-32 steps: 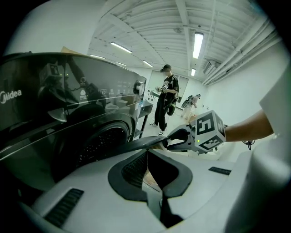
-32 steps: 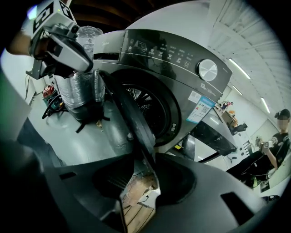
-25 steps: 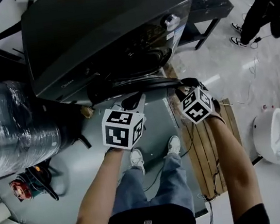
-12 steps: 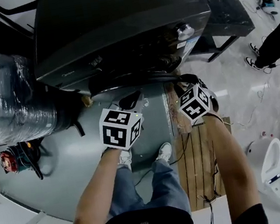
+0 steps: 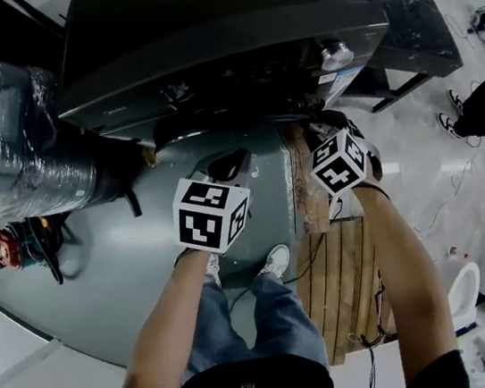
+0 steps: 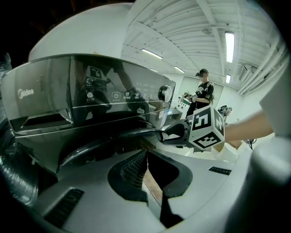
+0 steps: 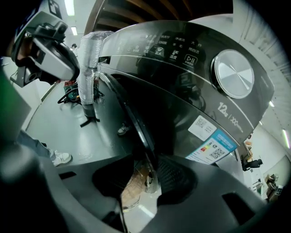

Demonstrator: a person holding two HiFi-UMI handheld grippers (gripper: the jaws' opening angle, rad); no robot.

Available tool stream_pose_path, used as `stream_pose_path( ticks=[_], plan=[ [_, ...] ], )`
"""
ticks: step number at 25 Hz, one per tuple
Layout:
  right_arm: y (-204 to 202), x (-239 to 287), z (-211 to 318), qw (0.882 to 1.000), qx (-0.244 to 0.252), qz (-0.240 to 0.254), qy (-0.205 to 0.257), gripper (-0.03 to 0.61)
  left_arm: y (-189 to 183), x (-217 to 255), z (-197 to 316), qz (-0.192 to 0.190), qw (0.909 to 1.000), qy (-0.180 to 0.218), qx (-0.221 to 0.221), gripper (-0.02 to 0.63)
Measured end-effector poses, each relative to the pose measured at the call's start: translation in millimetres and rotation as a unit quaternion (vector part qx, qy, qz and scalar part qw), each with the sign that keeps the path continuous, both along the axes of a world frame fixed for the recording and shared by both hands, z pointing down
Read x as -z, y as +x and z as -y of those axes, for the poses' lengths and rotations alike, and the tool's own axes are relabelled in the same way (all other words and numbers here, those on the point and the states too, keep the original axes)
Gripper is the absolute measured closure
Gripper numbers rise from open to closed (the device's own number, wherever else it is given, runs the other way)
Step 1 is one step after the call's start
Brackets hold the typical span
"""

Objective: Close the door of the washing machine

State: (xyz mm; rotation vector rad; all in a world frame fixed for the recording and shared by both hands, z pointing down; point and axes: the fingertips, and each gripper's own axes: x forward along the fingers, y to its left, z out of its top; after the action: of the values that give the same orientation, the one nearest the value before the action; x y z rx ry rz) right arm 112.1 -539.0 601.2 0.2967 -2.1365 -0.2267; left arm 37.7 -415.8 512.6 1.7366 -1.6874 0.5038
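Door [image 7: 132, 119] of the washer [image 5: 218, 29] stands ajar, and its dark rim runs down between the jaws of the right gripper [image 7: 148, 179]. Those jaws are well apart. The rim sits close to the right-hand pad, and floor shows through the gap on the other side. The left gripper [image 6: 148, 172] hovers just short of the door, near the middle of its rim and not touching it, with its jaws slightly parted and empty.
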Motion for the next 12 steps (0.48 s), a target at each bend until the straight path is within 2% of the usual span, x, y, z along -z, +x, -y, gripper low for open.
stream_pose_path(
  ticks=[12],
  plan=[
    [-18.9,-0.8,22.0,0.999,0.024,-0.005,0.026,0.422,-18.9,-4.4,1.0,0.005,0.9996,-0.006,0.028,0.586]
  ],
)
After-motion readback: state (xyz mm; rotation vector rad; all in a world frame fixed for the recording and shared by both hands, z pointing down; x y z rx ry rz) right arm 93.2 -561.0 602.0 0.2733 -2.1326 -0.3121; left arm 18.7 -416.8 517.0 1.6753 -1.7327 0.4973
